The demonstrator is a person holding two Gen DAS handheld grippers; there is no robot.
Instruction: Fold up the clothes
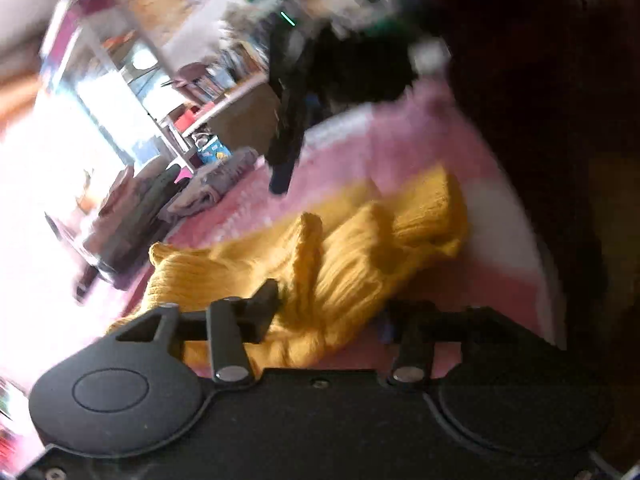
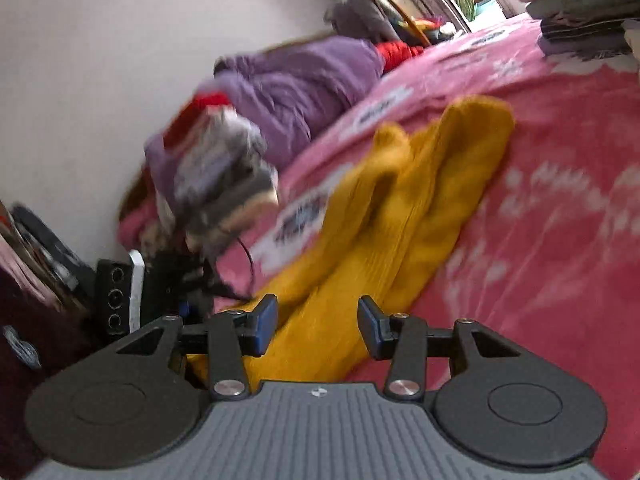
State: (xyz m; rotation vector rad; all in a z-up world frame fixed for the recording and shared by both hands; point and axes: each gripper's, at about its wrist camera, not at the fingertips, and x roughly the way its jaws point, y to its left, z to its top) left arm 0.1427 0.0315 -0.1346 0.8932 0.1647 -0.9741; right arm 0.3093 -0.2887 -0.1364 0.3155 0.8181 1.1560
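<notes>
A mustard-yellow ribbed knit garment (image 1: 340,256) lies crumpled on a pink bedspread (image 1: 420,148). My left gripper (image 1: 332,312) is open just above the garment's near end, and cloth shows between its dark fingers. In the right wrist view the same garment (image 2: 404,216) stretches away in long folds across the bedspread (image 2: 560,160). My right gripper (image 2: 317,322) is open, its blue-padded fingers (image 2: 266,324) standing on either side of the garment's near end. A dark blurred shape (image 1: 288,120) above the bed in the left wrist view looks like the other gripper.
A stack of folded clothes (image 2: 580,12) sits at the bed's far corner, seen too in the left wrist view (image 1: 160,200). A purple heap (image 2: 300,80) and a blurred grey-white bundle (image 2: 228,184) lie by the wall. A person's dark clothing (image 1: 552,120) fills the right side.
</notes>
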